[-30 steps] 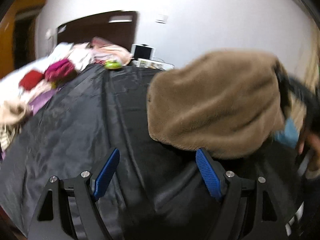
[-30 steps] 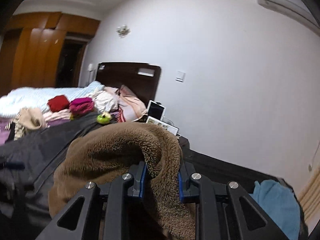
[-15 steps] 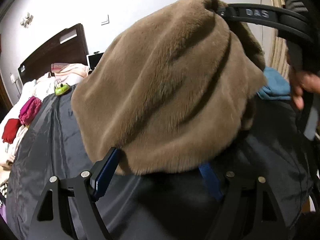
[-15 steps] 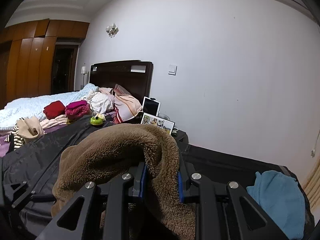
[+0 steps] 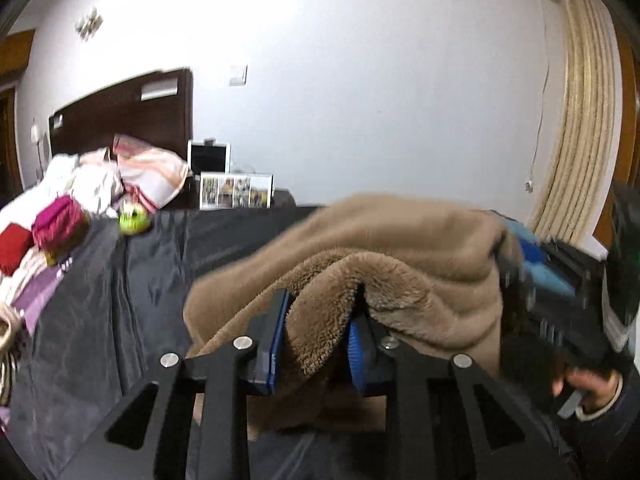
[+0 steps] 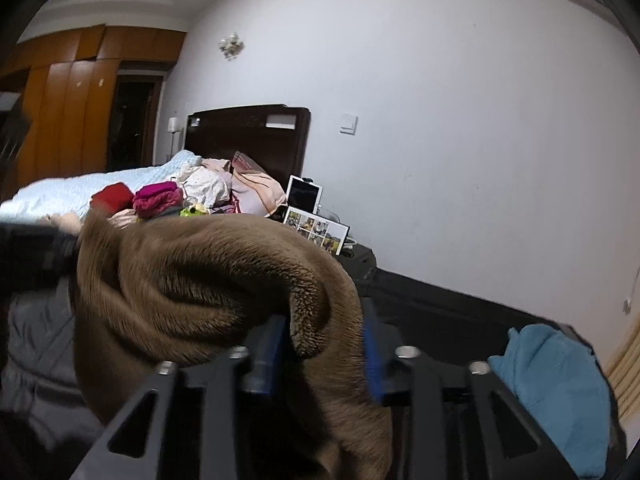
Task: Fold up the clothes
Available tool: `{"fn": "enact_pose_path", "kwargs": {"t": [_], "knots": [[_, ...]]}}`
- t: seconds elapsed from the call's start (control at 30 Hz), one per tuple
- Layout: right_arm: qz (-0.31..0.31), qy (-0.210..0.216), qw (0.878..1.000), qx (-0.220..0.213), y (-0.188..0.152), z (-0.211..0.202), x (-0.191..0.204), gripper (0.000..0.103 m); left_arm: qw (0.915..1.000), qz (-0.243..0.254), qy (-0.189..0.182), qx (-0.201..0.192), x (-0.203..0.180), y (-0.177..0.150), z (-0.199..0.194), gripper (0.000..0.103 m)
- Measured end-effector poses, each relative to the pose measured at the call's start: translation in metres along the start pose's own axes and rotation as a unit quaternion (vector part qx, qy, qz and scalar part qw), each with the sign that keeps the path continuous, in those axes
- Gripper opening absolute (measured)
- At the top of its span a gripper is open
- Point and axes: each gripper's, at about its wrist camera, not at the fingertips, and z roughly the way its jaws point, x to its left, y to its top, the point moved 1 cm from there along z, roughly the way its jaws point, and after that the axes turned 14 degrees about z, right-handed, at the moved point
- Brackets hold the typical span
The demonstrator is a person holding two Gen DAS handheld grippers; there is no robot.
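A brown fleece garment [image 5: 400, 264] hangs in the air between both grippers above a black sheet [image 5: 120, 300]. My left gripper [image 5: 316, 340] is shut on one bunched edge of it. My right gripper [image 6: 324, 344] is shut on another edge of the same brown garment [image 6: 192, 272]. The right gripper body and the hand that holds it show at the right of the left wrist view [image 5: 568, 320]. The garment hides most of the sheet beneath it.
A blue garment [image 6: 560, 384] lies on the sheet at the right. Piled clothes [image 5: 60, 224], a green toy [image 5: 134, 222], a photo frame [image 5: 236, 196] and a tablet [image 6: 304, 194] stand near the headboard [image 6: 248, 136]. A curtain [image 5: 580, 140] hangs at the right.
My left gripper was open below the garment and has now shut on its edge. The right gripper has kept its hold and the garment is stretched between both.
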Motion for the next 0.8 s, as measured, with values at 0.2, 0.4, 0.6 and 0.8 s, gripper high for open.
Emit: {"fn": "enact_pose_path", "kwargs": {"t": [0.2, 0.4, 0.6, 0.8], "knots": [[-0.006, 0.063, 0.997, -0.043, -0.002, -0.036, 0.008, 0.077, 0.9993, 0.031, -0.008, -0.017, -0.005, 0.018, -0.004, 0.029], [-0.072, 0.132, 0.988, -0.033, -0.024, -0.048, 0.06, 0.078, 0.9982, 0.057, 0.002, -0.022, -0.011, 0.027, -0.009, 0.029], [-0.12, 0.102, 0.987, -0.005, -0.042, -0.023, 0.089, 0.078, 0.9976, 0.051, -0.026, -0.039, -0.007, 0.028, -0.025, 0.029], [-0.026, 0.149, 0.989, 0.004, -0.024, -0.017, 0.079, 0.078, 0.995, 0.079, -0.036, -0.049, -0.02, 0.031, -0.038, 0.029]]}}
